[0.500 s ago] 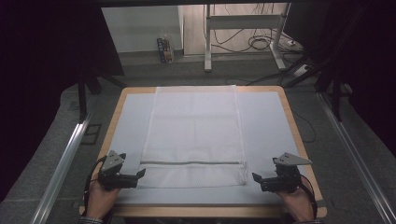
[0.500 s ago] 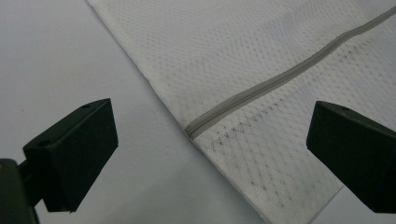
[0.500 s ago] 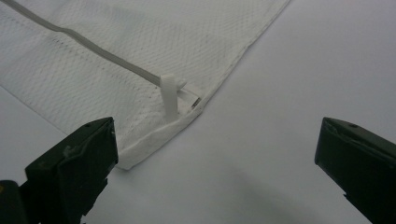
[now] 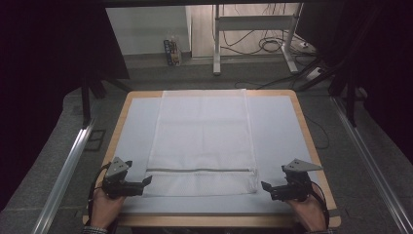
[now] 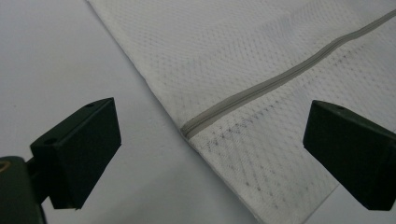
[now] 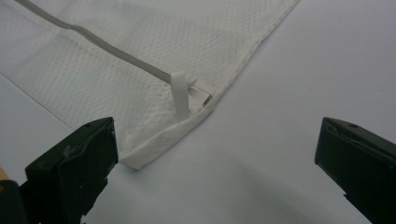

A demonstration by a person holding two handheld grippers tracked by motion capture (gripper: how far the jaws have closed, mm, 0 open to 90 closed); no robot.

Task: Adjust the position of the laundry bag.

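both grippers, left (image 4: 144,181) & right (image 4: 264,185), wide open, nothing held; i'd pinch mesh bag (image 4: 202,141) near corners evenly, clear of zip pull (image 6: 180,93).

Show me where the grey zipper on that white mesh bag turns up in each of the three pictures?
High view: the grey zipper crosses the white mesh bag near its front edge.
Left gripper view: zipper's end, running to upper right.
Right gripper view: upper left, ending at the white pull tab.
Shared landmark: the bag's mesh.
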